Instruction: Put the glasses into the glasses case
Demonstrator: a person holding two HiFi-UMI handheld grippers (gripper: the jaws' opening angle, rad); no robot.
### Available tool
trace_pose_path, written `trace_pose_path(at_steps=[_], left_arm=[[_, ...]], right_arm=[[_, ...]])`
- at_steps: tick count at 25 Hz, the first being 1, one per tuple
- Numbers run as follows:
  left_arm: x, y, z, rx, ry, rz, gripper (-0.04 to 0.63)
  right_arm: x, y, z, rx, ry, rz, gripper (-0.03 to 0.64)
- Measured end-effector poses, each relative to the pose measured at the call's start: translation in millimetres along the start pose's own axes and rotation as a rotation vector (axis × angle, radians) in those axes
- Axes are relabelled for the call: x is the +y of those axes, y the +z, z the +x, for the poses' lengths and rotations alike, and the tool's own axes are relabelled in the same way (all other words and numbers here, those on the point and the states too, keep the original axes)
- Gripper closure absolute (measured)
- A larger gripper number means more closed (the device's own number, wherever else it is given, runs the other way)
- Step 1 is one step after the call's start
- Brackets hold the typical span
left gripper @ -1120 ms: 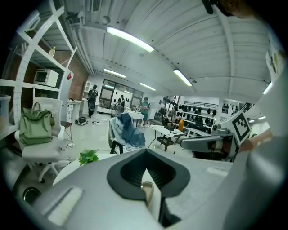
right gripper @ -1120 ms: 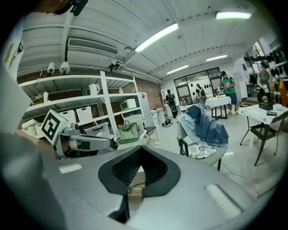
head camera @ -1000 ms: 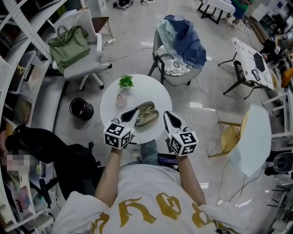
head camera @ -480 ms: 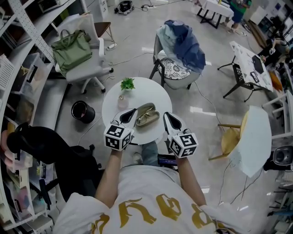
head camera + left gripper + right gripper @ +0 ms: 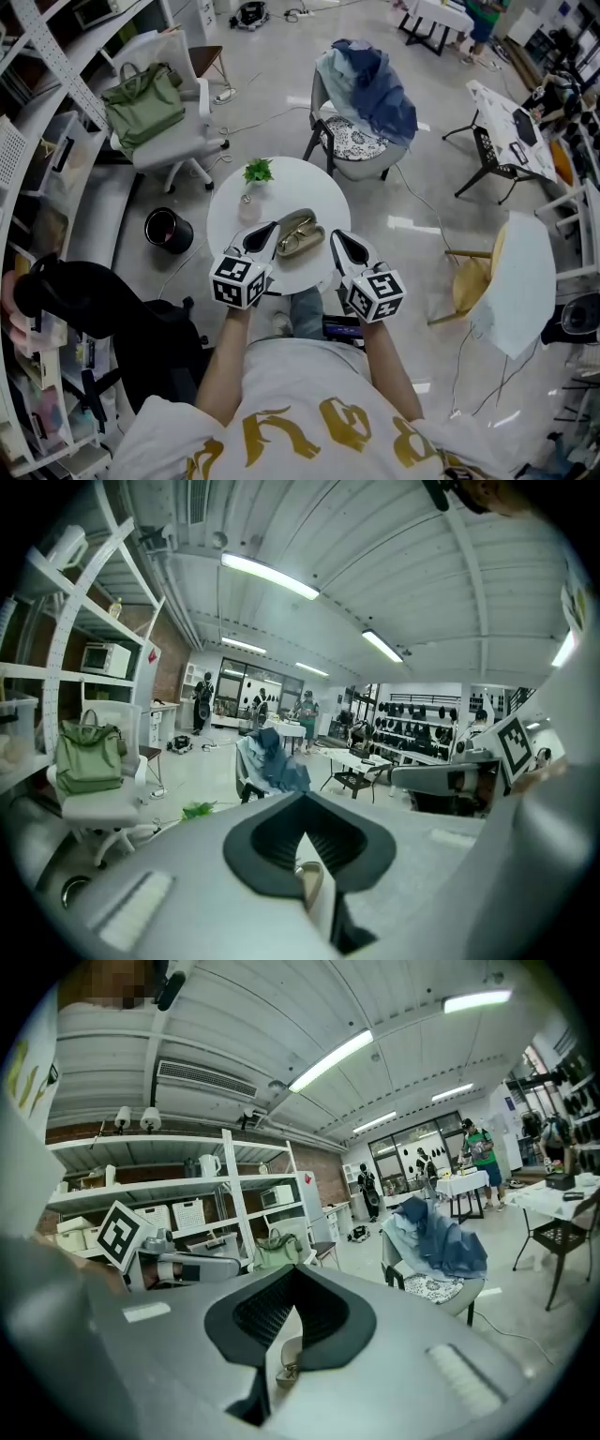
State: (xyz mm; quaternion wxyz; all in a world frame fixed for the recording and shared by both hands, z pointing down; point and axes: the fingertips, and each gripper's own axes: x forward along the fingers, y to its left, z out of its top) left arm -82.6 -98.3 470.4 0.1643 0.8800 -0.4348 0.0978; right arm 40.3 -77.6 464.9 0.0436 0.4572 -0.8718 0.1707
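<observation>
An olive glasses case (image 5: 298, 225) lies open in the middle of the round white table (image 5: 225, 211). The glasses (image 5: 305, 243) rest on its near half; their exact seating is too small to tell. My left gripper (image 5: 266, 231) points at the case's left end, jaws together and empty. My right gripper (image 5: 337, 238) sits just right of the case, also shut and empty. In the left gripper view the left gripper (image 5: 302, 841) shows a sliver of the case (image 5: 310, 877) past its closed pads. The right gripper view shows the right gripper (image 5: 292, 1312) with the case (image 5: 288, 1361) just beyond.
A small green plant (image 5: 258, 171) and a tiny pot (image 5: 246, 198) stand at the table's far left. Around the table are a black bin (image 5: 167, 226), a white chair with a green bag (image 5: 145, 98), a chair draped in blue cloth (image 5: 370, 94) and a yellow chair (image 5: 469, 281).
The head view shifted slightly. Both grippers stay shut in about the same places on either side of the case.
</observation>
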Motion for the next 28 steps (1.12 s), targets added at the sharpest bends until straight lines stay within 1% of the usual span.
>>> trace_pose_path(at_steps=[6,10,15,22,28], left_arm=[[2,4,-2,-0.015,0.003,0.010,0.595],[2,8,-6,-0.057,-0.010,0.001,0.595],[8,5,-7,-0.046,0.005,-0.007,0.595],[11,-1,-8,-0.037,-0.002,-0.029,0.595],[10,-1,-11,-0.054,-0.025,-0.044,0.595]], right_arm=[[5,-4,1,0.014,0.013,-0.007,0.591],[3,-4,1,0.013,0.010,-0.002,0.591],[1,-7,2,0.020,0.010,0.002,0.591],[5,-9,5,0.030,0.015,0.000,0.591],[6,-11,4,0.032,0.012,0.003,0.591]])
